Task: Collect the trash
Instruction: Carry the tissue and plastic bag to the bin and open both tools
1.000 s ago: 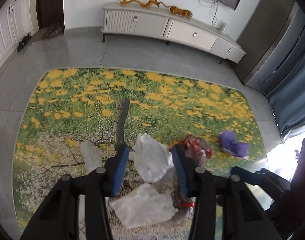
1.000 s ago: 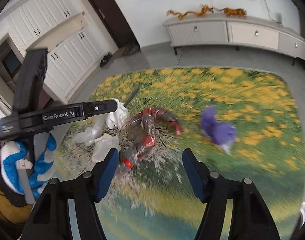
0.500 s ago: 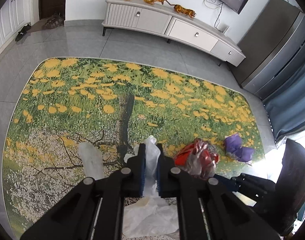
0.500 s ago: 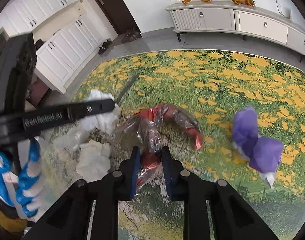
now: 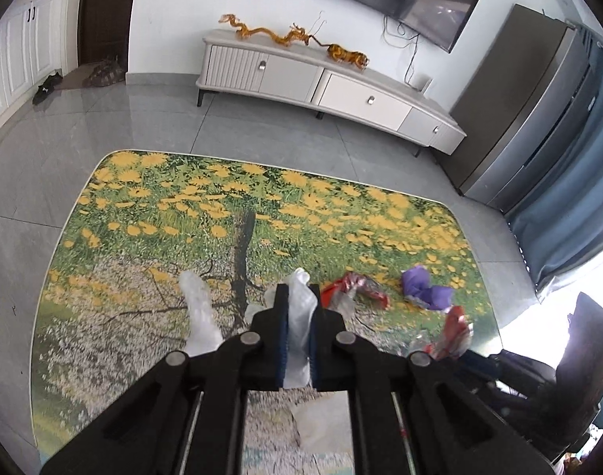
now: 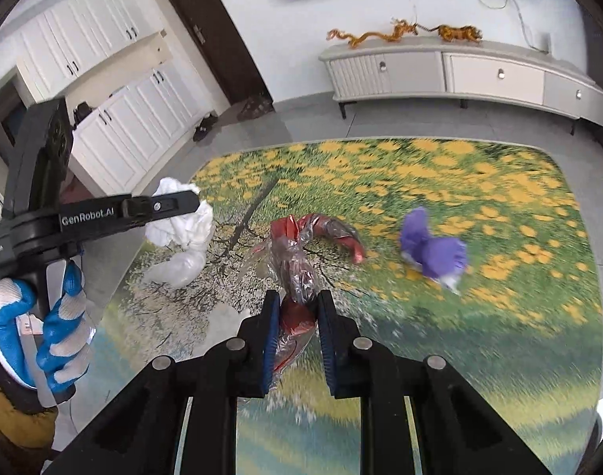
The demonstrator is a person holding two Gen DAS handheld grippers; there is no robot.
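Legibly, "GenRobot.AI" marks our left gripper (image 6: 190,206), clamped on tissue (image 5: 299,312); right gripper (image 6: 297,316) grips wrapper (image 6: 297,273); rug's (image 6: 459,182) far half lies open.

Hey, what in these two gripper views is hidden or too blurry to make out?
- Left wrist view: the white bag's lower part, hidden between the left gripper's fingers.
- Left wrist view: the pale sheet below, partly covered by the gripper body.
- Right wrist view: the purple scrap, motion-blurred.
- Right wrist view: the red wrapper's print, too crumpled to read.
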